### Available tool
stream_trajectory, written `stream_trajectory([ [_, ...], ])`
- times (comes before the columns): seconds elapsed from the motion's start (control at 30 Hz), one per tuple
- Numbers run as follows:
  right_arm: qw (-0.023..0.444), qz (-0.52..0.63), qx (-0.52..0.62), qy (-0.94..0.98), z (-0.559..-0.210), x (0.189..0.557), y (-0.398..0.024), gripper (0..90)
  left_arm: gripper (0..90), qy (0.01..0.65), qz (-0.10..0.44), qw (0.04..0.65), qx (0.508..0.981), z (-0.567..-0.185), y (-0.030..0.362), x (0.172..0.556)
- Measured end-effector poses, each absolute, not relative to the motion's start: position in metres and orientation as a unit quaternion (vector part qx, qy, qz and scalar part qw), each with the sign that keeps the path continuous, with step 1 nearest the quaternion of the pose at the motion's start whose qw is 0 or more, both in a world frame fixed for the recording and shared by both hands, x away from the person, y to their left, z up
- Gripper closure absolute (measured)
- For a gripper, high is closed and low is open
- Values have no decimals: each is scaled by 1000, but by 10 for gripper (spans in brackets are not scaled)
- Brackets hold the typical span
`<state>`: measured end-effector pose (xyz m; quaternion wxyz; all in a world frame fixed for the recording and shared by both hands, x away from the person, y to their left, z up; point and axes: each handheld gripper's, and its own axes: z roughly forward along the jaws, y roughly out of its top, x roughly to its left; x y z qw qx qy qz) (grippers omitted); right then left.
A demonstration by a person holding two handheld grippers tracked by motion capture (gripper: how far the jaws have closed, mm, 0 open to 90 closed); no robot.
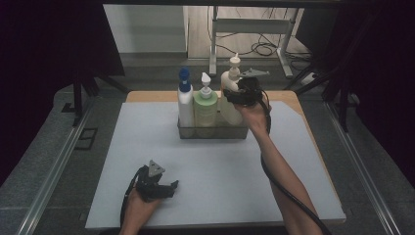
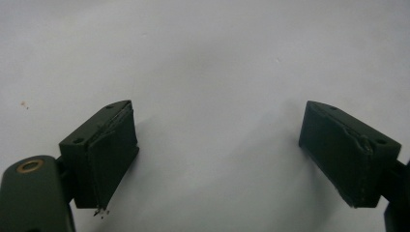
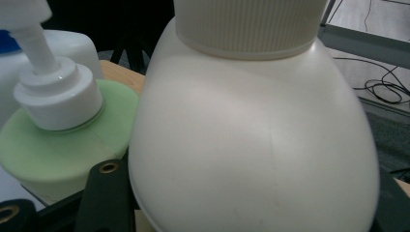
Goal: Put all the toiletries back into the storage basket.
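in the high view a clear bin (image 1: 213, 132) sits at the far middle of the grey mat (image 1: 147, 147), with three bottles upright in it: a white bottle with a blue cap (image 1: 185, 100) at the left, a green pump bottle (image 1: 205, 107) in the middle, and a cream bottle (image 1: 230, 95) at the right. the right gripper (image 1: 241, 93) is up against the cream bottle's right shoulder, and its body and the hand hide much of that side – the jaws themselves are hard to make out here. the left gripper (image 1: 169, 188) rests low on the near left of the mat, well apart from the bin. in the left gripper view both black jaws stand wide apart over bare mat, with nothing between them; the jaw bases are cut off at the bottom corners. in the right gripper view the cream bottle (image 3: 251, 145) looms close, its ribbed cap cut off at the top, and its belly covers the jaws almost wholly – dark parts show at both lower sides, so the bottle sits between them, but whether the pads press on it i cannot tell. the green pump bottle (image 3: 53, 150) stands just beside it, seemingly touching.
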<state>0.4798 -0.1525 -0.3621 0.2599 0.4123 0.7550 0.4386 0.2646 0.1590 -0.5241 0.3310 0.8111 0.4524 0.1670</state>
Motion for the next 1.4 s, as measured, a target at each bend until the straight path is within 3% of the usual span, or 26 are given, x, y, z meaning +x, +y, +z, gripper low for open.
stream_trajectory([
  [1.4, 229, 416, 429, 769, -421, 471, -148, 392, 132, 452, 167, 332, 811, -524, 159, 265],
])
